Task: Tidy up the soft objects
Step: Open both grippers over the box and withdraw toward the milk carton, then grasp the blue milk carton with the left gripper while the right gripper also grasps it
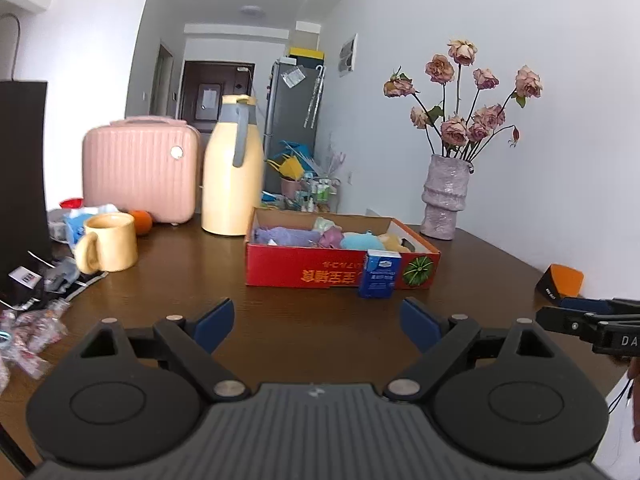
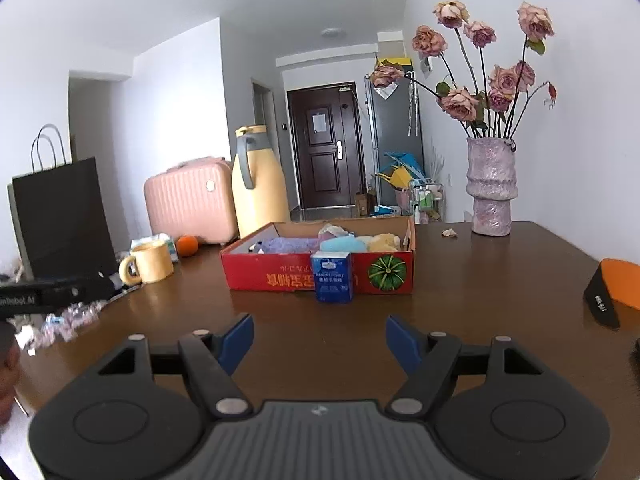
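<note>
Dark wooden table (image 1: 168, 280), contents listed left to right.

- Black paper bag (image 2: 60, 216) with cord handles, upright at the left edge.
- Loose clear wrappers (image 1: 32, 332) scattered on the near left of the table.
- Yellow mug (image 1: 110, 242), handle toward the viewer; an orange (image 1: 141, 222) just behind it.
- Pink ribbed hard case (image 1: 140, 170), standing at the back.
- Cream thermos jug (image 1: 232, 168) with a grey handle, just right of the case.
- Red cardboard box (image 1: 304, 272), open-topped, printed upside down with a melon picture on its right end. Centre of the table.
- Soft objects, all inside the box: a purple cloth (image 1: 282, 236) at the left, a light blue plush (image 1: 358, 240) in the middle, a yellow plush (image 1: 394, 242) at the right.
- Small blue carton (image 1: 379, 274), upright, just in front of the box's near wall.
- Mauve textured vase (image 1: 446, 196) of dried pink roses (image 1: 464, 96), back right, well apart from the box.
- Black and orange object (image 1: 560, 282) at the right table edge.

Left gripper (image 1: 316, 326): blue fingers spread wide over bare table, holding nothing.
Right gripper (image 2: 319, 344): fingers likewise spread, nothing between them, short of the blue carton.
</note>
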Demonstrator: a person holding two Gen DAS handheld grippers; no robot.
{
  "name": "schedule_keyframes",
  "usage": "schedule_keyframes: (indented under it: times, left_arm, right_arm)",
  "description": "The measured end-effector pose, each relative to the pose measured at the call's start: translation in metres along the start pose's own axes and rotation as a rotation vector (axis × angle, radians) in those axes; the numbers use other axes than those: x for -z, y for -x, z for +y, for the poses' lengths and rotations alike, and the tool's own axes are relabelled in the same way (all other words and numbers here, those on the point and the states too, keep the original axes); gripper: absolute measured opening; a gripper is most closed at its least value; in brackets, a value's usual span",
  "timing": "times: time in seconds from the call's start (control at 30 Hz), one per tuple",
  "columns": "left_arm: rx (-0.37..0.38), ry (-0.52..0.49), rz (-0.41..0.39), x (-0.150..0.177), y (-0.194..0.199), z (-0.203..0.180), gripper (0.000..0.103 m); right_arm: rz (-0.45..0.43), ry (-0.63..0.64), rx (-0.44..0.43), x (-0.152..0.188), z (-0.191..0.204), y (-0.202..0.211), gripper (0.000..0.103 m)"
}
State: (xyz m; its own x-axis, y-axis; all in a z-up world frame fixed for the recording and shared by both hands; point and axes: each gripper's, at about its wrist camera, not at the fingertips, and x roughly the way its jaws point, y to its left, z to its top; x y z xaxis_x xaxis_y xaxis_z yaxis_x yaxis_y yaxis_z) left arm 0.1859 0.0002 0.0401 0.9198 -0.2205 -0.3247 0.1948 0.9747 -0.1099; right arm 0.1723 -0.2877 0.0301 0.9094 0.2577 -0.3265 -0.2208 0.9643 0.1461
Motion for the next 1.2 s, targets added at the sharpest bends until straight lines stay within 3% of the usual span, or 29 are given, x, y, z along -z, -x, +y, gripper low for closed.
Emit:
schedule_keyframes:
  times: [0.17,0.3,0.5,0.67,0.77,0.9,1.2]
  left_arm:
    - [0.067,0.015,0.044,-0.013,-0.046,0.000,0.084]
    - [0.131,0.041,0.093,-0.036,-0.117,-0.008,0.067]
    - [0.230,0.130,0.225,-0.062,-0.243,-0.013,0.044]
    - [0.272,0.191,0.291,-0.061,-0.302,-0.013,0.025]
    - [0.306,0.206,0.316,-0.055,-0.312,-0.017,0.017]
    - [0.310,0.231,0.310,-0.047,-0.295,-0.016,0.013]
    - [0.330,0.273,0.337,0.016,-0.181,-0.020,0.013]
  right_arm:
    - [0.042,-0.057,0.002,-0.013,-0.015,-0.041,0.065]
    - [0.053,-0.100,-0.026,-0.039,-0.031,-0.099,0.060]
    - [0.141,-0.242,-0.072,-0.065,-0.061,-0.212,0.038]
    - [0.165,-0.284,-0.090,-0.066,-0.070,-0.261,0.029]
    - [0.179,-0.294,-0.105,-0.061,-0.072,-0.273,0.018]
    - [0.175,-0.286,-0.128,-0.055,-0.072,-0.260,0.016]
    - [0.234,-0.176,-0.202,0.006,-0.035,-0.161,0.020]
